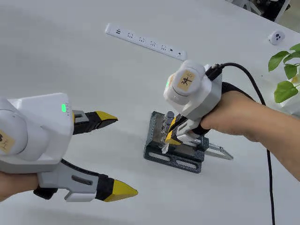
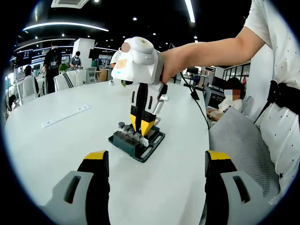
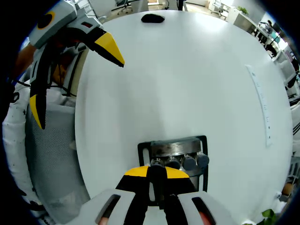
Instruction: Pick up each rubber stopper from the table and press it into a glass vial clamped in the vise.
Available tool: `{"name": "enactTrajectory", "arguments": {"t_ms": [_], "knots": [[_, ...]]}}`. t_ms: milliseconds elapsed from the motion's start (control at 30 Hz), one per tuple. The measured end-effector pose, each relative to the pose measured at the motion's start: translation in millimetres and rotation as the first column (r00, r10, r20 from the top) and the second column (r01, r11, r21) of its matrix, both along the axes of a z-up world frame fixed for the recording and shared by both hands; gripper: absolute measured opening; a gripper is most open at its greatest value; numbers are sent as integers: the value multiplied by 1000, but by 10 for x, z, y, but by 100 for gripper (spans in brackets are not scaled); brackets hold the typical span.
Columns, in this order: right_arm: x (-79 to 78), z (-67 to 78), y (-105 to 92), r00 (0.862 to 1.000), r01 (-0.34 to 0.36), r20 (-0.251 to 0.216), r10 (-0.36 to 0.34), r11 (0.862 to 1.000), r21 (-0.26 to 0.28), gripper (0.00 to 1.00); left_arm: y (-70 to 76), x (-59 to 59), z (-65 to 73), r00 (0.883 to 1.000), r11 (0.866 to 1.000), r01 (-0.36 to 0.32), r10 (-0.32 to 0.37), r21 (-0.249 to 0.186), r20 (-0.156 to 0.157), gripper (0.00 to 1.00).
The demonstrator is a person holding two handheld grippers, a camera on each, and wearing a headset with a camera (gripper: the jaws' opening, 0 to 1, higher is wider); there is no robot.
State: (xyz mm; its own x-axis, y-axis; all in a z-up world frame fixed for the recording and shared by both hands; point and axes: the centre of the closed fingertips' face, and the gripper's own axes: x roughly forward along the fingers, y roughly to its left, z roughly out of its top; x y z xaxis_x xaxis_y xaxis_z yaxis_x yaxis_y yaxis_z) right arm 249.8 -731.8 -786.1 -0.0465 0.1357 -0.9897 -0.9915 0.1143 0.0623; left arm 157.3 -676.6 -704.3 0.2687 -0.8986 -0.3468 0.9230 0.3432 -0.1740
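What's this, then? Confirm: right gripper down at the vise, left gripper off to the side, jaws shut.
Not quite: the left gripper has its jaws open, wide apart in the head view. The right gripper is down at the vise, the left off to the side.

White power strip (image 1: 145, 42) lies flat at far side, sockets up. Green plant leaves (image 1: 285, 90) at right edge. Small white round device (image 1: 277, 37) just beyond leaves.

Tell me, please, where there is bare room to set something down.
Bare table lies between the power strip and the vise, and between the vise and the left gripper. It is crowded at the vise, where the right gripper hangs over the vials.
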Motion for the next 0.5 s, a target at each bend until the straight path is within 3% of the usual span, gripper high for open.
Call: {"name": "enactTrajectory", "arguments": {"t_ms": [267, 367, 500], "knots": [[-7, -13, 4, 1000, 0, 9, 1, 999, -48, 6, -67, 4, 10, 1000, 1000, 10, -10, -10, 1, 83], [-10, -3, -13, 999, -39, 11, 40, 999, -33, 7, -103, -9, 29, 1000, 1000, 19, -19, -10, 3, 83], [-1, 12, -27, 999, -29, 16, 29, 1000, 3, 7, -117, -30, 47, 1000, 1000, 27, -26, -10, 5, 83]]}}
